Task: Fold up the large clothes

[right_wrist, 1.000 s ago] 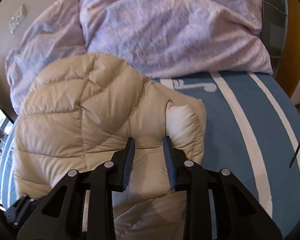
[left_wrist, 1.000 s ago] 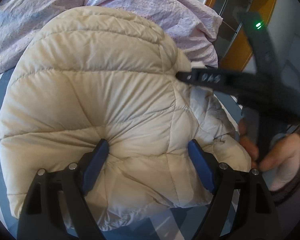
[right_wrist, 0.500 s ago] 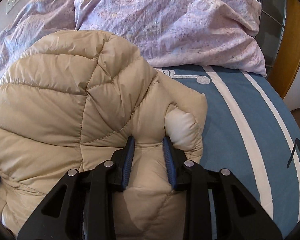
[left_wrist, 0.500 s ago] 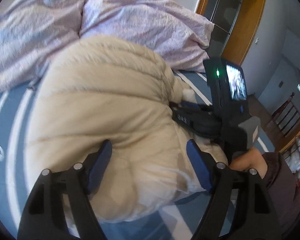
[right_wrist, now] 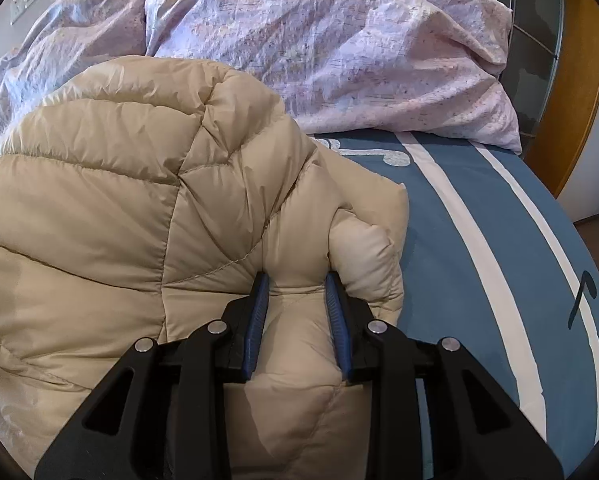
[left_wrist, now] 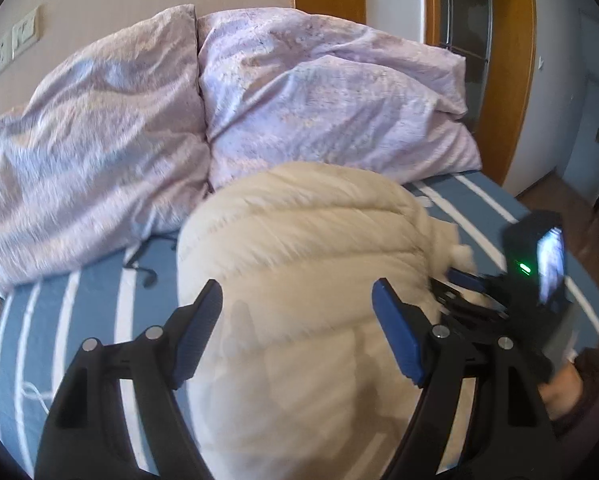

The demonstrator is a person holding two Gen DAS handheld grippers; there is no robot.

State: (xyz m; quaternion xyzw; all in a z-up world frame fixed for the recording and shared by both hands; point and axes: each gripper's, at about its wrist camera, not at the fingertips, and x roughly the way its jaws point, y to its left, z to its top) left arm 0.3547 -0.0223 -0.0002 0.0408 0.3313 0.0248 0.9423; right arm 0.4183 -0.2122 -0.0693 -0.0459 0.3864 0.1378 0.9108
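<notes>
Right wrist view: the right gripper (right_wrist: pixel 297 320) pinches a puffy ridge of the beige down jacket (right_wrist: pixel 111 216) between its blue pads, at the bundle's near right edge. The jacket lies heaped on the blue striped bedspread (right_wrist: pixel 479 248), its far side against the lilac pillows (right_wrist: pixel 339 40). From the left wrist view, the left gripper (left_wrist: pixel 299 332) stands spread wide above the jacket's near left part, its pads apart from the fabric and clamping nothing.

The risk from here looks plain. With only one small pinch of slick, air-filled quilting holding the bundle, a pull could let the ridge slide out of the pads, and the springy down would likely push the folded layers back open. The left tool, if closed too shallow, may catch just the top layer and drag the fold askew. The black cord (left_wrist: pixel 143 272) near the pillows could also snag.
</notes>
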